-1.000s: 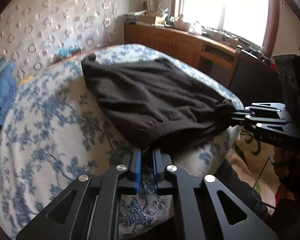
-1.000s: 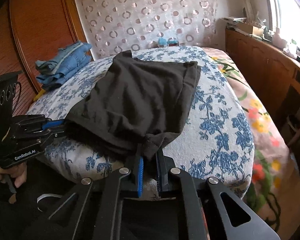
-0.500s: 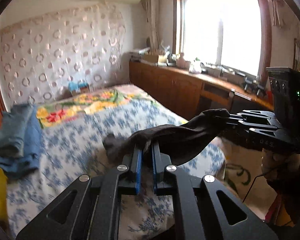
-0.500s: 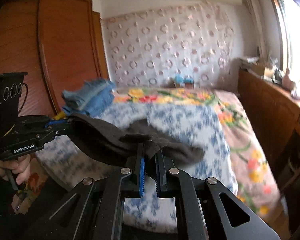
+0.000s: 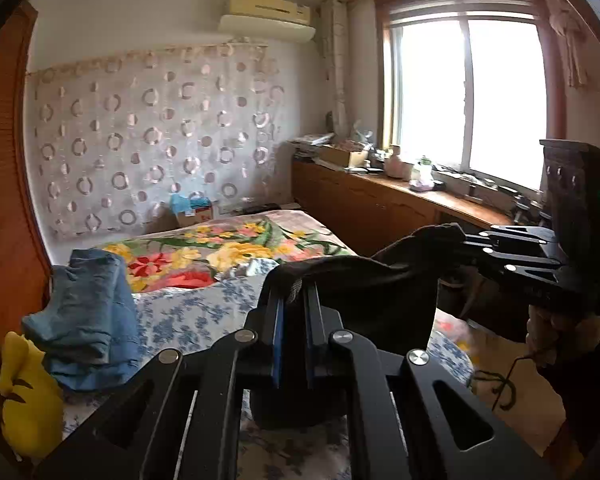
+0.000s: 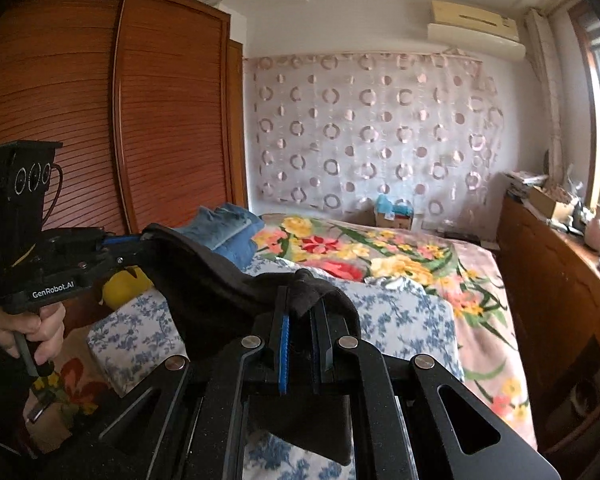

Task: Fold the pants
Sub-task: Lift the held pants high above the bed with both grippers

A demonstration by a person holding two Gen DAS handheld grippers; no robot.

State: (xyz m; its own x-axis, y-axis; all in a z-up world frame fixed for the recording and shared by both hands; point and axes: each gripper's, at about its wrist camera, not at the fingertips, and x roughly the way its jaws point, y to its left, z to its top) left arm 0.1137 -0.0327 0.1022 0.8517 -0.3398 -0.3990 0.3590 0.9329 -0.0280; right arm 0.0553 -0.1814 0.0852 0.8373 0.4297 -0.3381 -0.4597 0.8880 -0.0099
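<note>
Dark pants [image 5: 364, 292] hang stretched above the bed.

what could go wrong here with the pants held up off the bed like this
1. Each gripper pinches only a small bit of the dark pants: the left gripper and right gripper are shut on edge fabric, so a tug could slip one corner free.
2. The cloth sags between them, so it may land bunched rather than flat on the floral bedspread.
3. The folded jeans lie close by; swinging cloth could drag across them.

"GenRobot.AI" on the left gripper [image 6: 140, 240]
</note>
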